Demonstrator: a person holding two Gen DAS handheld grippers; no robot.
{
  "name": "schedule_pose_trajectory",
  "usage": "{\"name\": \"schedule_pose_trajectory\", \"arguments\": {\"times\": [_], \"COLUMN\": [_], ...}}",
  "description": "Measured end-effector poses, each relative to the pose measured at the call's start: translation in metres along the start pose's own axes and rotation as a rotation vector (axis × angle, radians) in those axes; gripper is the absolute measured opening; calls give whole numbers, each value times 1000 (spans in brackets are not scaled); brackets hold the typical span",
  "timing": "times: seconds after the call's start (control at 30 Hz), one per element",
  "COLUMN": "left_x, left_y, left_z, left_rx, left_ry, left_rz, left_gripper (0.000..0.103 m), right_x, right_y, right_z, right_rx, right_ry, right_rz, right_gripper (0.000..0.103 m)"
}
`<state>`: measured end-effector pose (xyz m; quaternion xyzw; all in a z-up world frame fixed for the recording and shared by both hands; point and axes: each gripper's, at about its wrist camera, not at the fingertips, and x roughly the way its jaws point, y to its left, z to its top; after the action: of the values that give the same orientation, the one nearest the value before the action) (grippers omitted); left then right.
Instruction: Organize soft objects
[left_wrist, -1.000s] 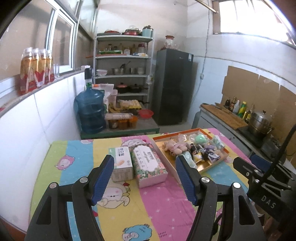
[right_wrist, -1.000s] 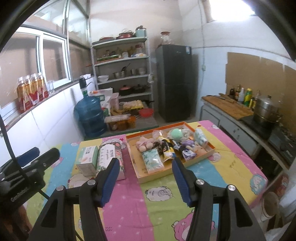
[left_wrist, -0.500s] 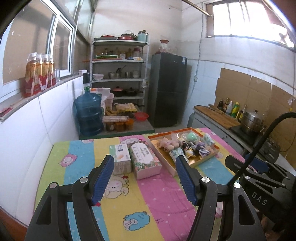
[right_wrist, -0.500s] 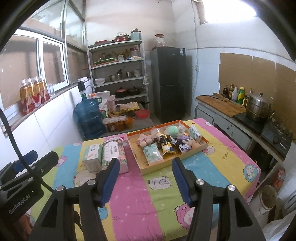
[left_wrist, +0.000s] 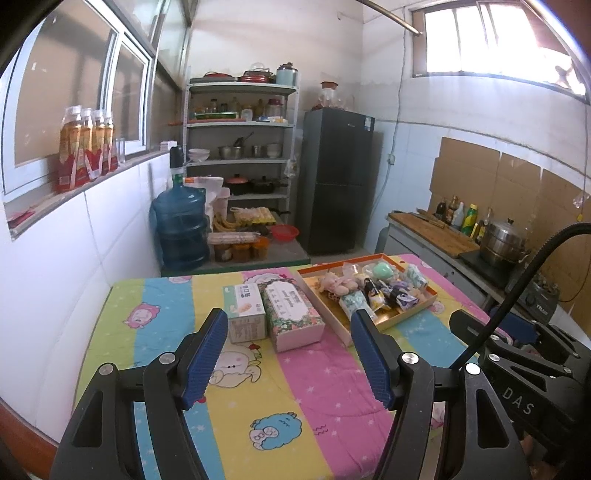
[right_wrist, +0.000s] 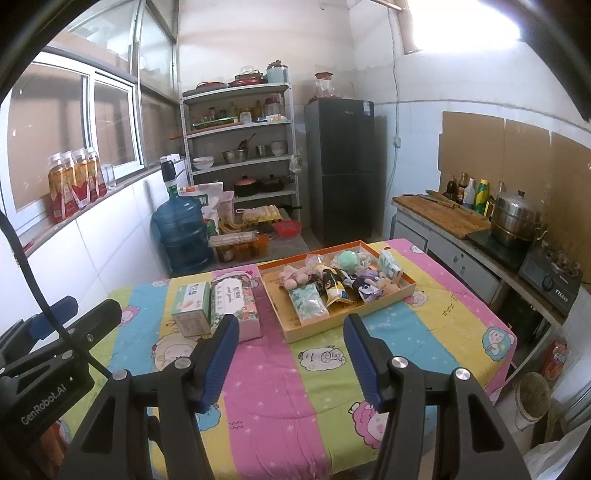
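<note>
An orange tray (right_wrist: 295, 334) (left_wrist: 410, 314) on the striped cartoon tablecloth holds several soft things: a pink plush (right_wrist: 293, 276), a green ball (right_wrist: 347, 257), tissue packs (right_wrist: 308, 301) and wrapped toys. Left of it lie a green tissue box (right_wrist: 192, 306) (left_wrist: 244, 308) and a floral tissue box (right_wrist: 236, 304) (left_wrist: 291, 314). My left gripper (left_wrist: 288, 343) hovers open above the near table, nothing between its blue pads. My right gripper (right_wrist: 290, 345) is open too, well short of the tray and empty. Each gripper's body shows at the edge of the other's view.
The table (right_wrist: 443, 314) stands against a white tiled wall on the left. Behind it are a blue water jug (right_wrist: 183, 236), a stocked shelf (right_wrist: 240, 147) and a dark fridge (right_wrist: 341, 170). A counter with a steel pot (right_wrist: 515, 218) and stove runs along the right.
Both grippers have drawn back from the table, so tray and boxes look smaller and more tablecloth shows. Jaw openings are the same.
</note>
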<state>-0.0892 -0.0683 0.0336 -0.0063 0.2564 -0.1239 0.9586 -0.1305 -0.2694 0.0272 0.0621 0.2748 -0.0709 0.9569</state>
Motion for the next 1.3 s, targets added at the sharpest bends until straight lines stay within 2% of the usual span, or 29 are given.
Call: {"name": "schedule_pose_trajectory", "arguments": {"times": [1.3], "left_x": [-1], "left_y": [3], "left_z": [1], "left_rx": [-13], "left_ry": [1], "left_rz": [-2], "left_gripper": [71], "right_x": [-2], "right_y": [3], "right_z": [1], "right_rx": [-4], "right_ry": [1], "right_rz": [-2], "right_gripper": [59]}}
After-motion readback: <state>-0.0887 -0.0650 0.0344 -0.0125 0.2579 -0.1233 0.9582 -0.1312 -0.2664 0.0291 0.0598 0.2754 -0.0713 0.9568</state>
